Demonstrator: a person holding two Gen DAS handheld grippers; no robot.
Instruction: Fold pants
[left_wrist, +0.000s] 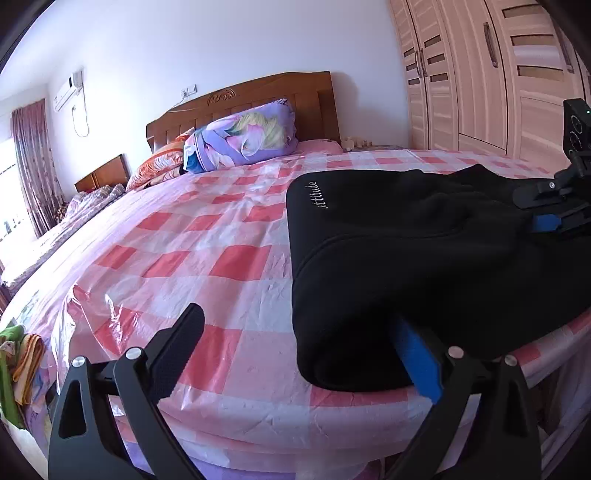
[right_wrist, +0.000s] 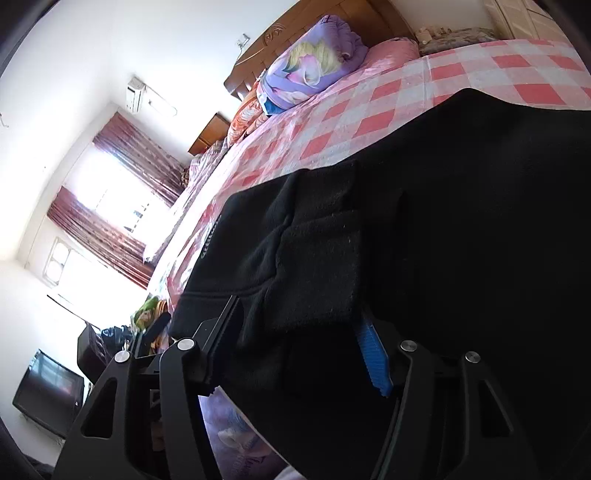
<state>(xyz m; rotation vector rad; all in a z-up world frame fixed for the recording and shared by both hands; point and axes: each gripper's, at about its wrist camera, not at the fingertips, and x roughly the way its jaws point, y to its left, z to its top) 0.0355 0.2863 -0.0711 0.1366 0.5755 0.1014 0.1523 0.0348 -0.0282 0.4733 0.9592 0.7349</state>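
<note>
Black fleece pants (left_wrist: 406, 251) with small white lettering lie folded on the pink checked bed (left_wrist: 207, 258), near its front edge. My left gripper (left_wrist: 295, 347) is open; its left finger (left_wrist: 177, 350) is over bare sheet and its blue-padded right finger (left_wrist: 417, 358) is tucked under the pants' near edge. My right gripper (right_wrist: 295, 343) is open around a fold of the pants (right_wrist: 443, 221), black finger (right_wrist: 218, 339) on one side, blue pad (right_wrist: 373, 354) on the other. The right gripper also shows in the left wrist view (left_wrist: 554, 206), at the pants' right side.
A purple rolled quilt (left_wrist: 240, 136) and orange pillows (left_wrist: 159, 166) lie by the wooden headboard (left_wrist: 258, 99). A wardrobe (left_wrist: 480, 74) stands right of the bed. Clothes (left_wrist: 14, 369) are piled at the left. A television (right_wrist: 48, 395) and curtained window (right_wrist: 110, 206) are across the room.
</note>
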